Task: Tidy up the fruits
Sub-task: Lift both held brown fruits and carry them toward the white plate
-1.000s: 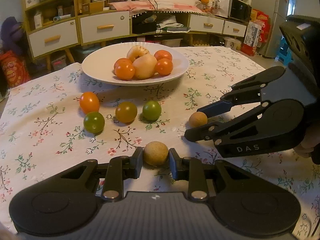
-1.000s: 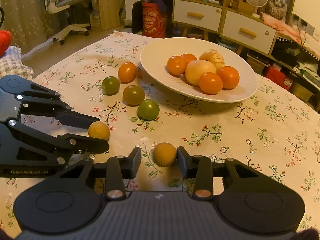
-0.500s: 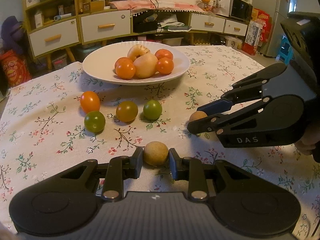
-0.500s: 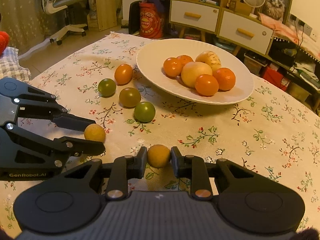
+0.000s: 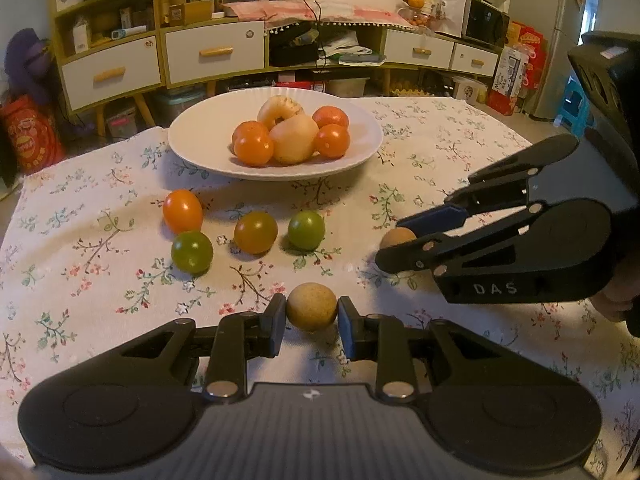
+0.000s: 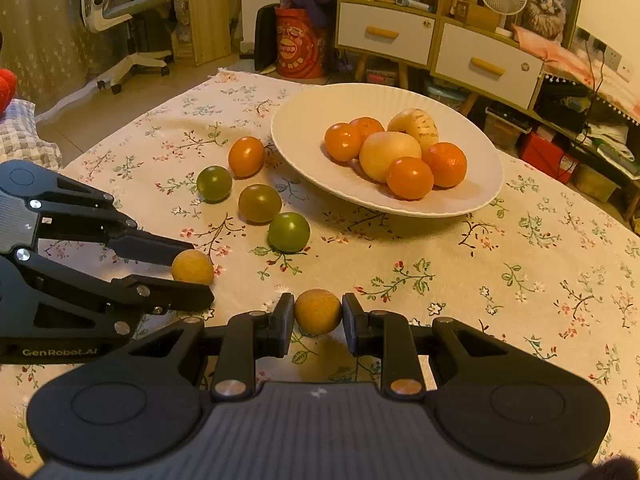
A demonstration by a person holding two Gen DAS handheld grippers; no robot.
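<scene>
- Black plastic pads of the left gripper [image 5: 312, 320] are clamped on a small round tan fruit [image 5: 311, 306], matte and faintly speckled, low over the cloth on the near side of the plate
- Black too, the right gripper [image 6: 317, 318] is closed on a second tan ball [image 6: 317, 311] of the same dull, rough skin, also on the near side of the plate; seen from the left wrist view, that fruit peeps out between a blue pad and a black finger
- Cotton tablecloth [image 5: 460, 160], cream with small printed sprigs and flowers, lies a little rumpled under everything
- Between the grippers and the plate sit four loose cherry tomatoes, smooth and glossy: a green one [image 5: 306, 229], a brownish half-ripe one [image 5: 255, 232], a darker green one [image 5: 192, 251], and an orange oval one [image 5: 183, 211] nearest the plate's rim
- White plate [image 5: 192, 140], wide and shallow with a finely fluted rim, holds four orange tomatoes [image 5: 253, 148] heaped around two pale yellow, larger fruits [image 5: 295, 144]
- Beyond the plate stands a wooden sideboard [image 5: 216, 52] with white drawer fronts and wooden handles
</scene>
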